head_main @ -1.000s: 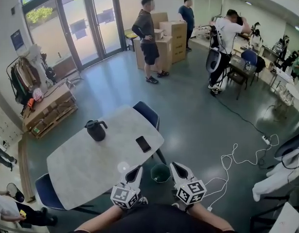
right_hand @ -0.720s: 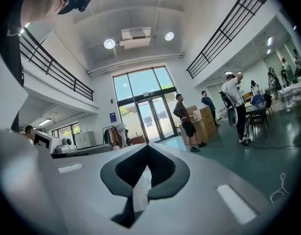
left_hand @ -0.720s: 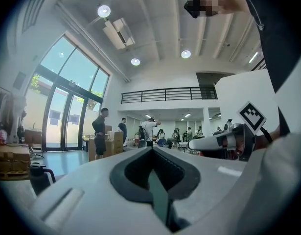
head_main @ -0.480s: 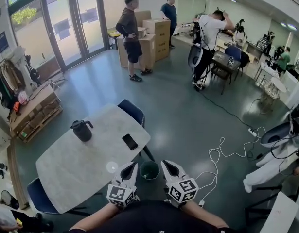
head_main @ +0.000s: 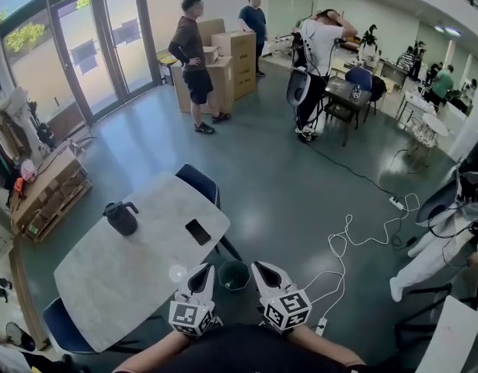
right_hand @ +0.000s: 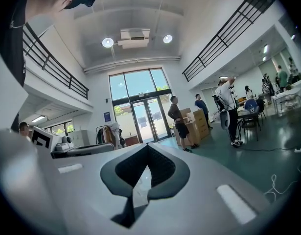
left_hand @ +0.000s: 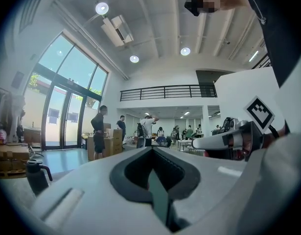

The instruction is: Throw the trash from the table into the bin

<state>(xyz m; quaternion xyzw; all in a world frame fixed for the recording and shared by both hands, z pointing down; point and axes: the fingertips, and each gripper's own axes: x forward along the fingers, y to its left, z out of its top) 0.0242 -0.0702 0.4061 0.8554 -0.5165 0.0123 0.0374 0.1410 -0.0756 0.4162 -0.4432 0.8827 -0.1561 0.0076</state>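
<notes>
Two grippers, both w/ jaws pressed together & nothing between them: left gripper (head_main: 201,272) and right gripper (head_main: 262,268) flank the bin (head_main: 233,275). The trash (head_main: 176,273), a small pale round scrap, lies on the table (head_main: 106,278) near the bin, just past the left gripper. Risks, as a judgement: shut jaws would shove the light scrap, not grab it, so it could skid off the edge & miss the bin; the phone (head_main: 197,231), a bit farther from the bin, could get knocked; the bin's mouth looks small, so a high drop may land on the floor

The bin (head_main: 235,274) stands open-mouthed beside the table (head_main: 106,278) edge, with a jug (head_main: 120,217) and phone (head_main: 197,231) farther back.
</notes>
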